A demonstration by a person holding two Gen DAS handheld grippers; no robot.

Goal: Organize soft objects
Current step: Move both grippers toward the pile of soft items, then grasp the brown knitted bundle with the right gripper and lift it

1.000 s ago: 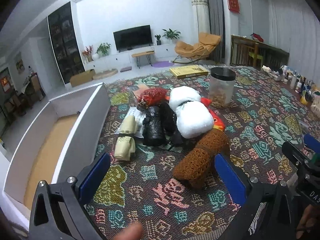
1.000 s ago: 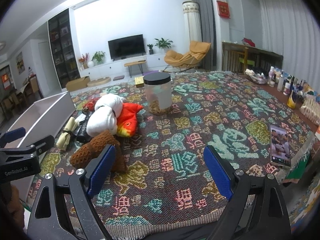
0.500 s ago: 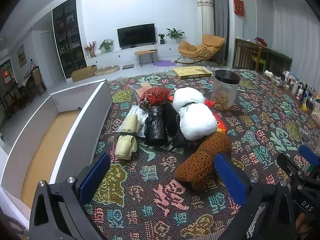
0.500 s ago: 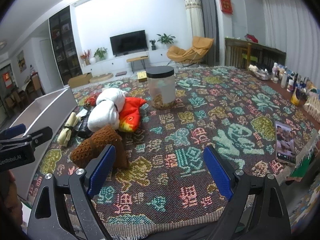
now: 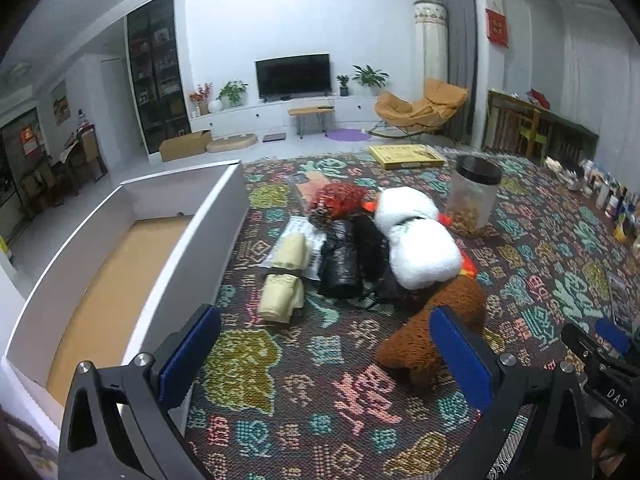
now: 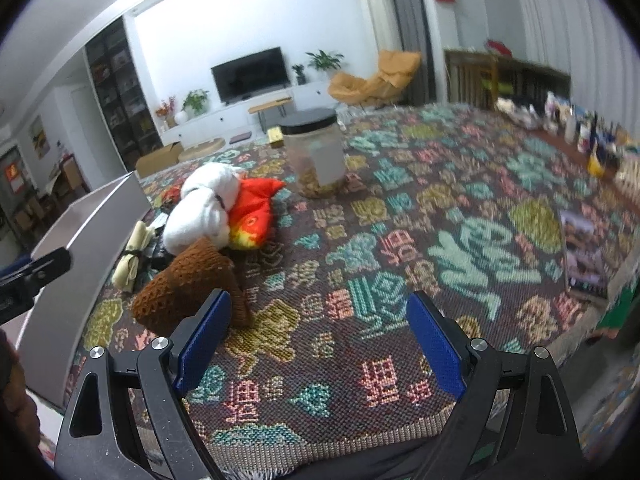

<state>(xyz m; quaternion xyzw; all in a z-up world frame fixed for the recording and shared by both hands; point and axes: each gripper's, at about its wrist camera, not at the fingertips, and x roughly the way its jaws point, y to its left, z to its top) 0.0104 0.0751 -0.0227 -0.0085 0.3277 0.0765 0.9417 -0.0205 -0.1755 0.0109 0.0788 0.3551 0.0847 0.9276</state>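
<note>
Nearest me, the left tool point(image 5: 324, 352) and right tool point(image 6: 318, 338) both gape wide and empty above the patterned surface point(image 6: 460, 240). Beyond them the brown knitted piece point(image 5: 434, 330) is partly hidden behind a left finger. Further back, the white plush point(image 5: 418, 246) covers most of what may be a red-orange fish toy point(image 6: 254, 212); the white box point(image 5: 84, 264) is cut off.

My right gripper point(image 6: 318, 338) hangs spread and empty over the patterned cloth point(image 6: 460, 248), brown knit piece point(image 6: 188, 284) just beside left fingertip.
</note>
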